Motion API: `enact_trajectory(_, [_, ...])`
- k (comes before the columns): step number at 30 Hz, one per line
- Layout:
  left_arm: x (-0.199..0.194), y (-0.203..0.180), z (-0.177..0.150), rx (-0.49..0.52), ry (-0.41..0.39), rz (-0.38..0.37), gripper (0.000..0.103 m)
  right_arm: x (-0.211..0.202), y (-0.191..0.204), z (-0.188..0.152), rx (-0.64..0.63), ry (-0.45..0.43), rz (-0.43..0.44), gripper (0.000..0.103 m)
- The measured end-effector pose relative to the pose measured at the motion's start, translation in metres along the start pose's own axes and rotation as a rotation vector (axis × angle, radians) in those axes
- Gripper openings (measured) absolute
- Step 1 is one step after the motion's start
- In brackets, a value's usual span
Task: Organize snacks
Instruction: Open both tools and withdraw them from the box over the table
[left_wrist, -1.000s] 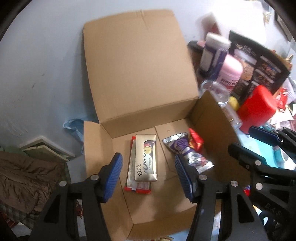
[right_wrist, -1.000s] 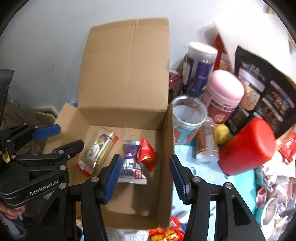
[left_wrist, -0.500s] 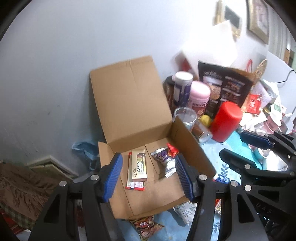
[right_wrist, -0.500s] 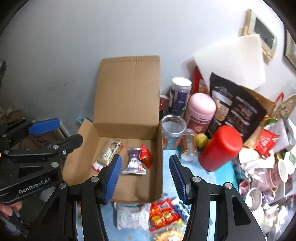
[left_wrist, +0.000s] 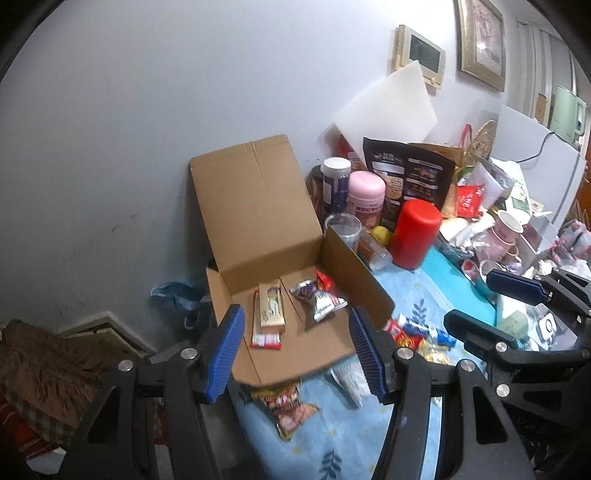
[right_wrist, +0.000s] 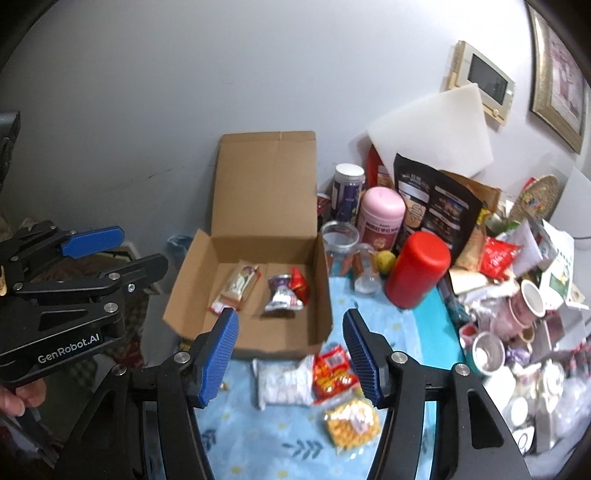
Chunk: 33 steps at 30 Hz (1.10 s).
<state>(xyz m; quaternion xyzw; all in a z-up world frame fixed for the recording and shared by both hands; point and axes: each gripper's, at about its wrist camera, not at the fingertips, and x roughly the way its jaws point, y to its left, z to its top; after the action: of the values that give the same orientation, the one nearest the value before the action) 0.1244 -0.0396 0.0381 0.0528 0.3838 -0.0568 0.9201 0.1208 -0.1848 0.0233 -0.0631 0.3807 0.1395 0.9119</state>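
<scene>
1. The open brown cardboard box sits on a light blue leaf-patterned tablecloth, its lid flap standing upright against the grey wall.
2. Inside lie a cream chocolate bar wrapper on a red-edged packet, a silver-purple foil snack pouch, and a small red wrapper touching it.
3. In front of the box lie a white packet, a red snack bag and a yellow snack bag (all loose on the cloth).
4. The right gripper hovers above these, jaws wide apart, holding nothing.
5. The left gripper is likewise spread and empty, near the box front.
6. A red cylindrical canister and pink-lidded jar stand right of the box.
</scene>
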Motion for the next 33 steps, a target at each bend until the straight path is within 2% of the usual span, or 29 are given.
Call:
enact_trajectory(1, [-0.005, 0.0, -0.006, 0.0, 0.002, 0.002, 0.058, -0.006, 0.003, -0.006, 0.002, -0.001, -0.004, 0.064])
enact_trajectory(8, [-0.027, 0.001, -0.042, -0.021, 0.023, -0.036, 0.058, -0.03, 0.018, -0.039, 0.013, 0.014, -0.011, 0.064])
enact_trajectory(18, [-0.034, 0.002, -0.089, -0.048, 0.067, -0.064, 0.058, -0.033, 0.03, -0.079, 0.054, 0.061, 0.0, 0.064])
enact_trajectory(26, [-0.006, -0.002, -0.115, -0.093, 0.118, -0.073, 0.058, -0.001, 0.029, -0.104, 0.032, 0.099, 0.045, 0.064])
enact_trajectory(30, [0.015, -0.002, -0.127, -0.138, 0.143, -0.072, 0.058, 0.025, 0.022, -0.114, 0.037, 0.14, 0.077, 0.071])
enact_trajectory(33, [0.034, -0.002, -0.131, -0.143, 0.16, -0.046, 0.058, 0.048, 0.015, -0.12, 0.046, 0.167, 0.096, 0.071])
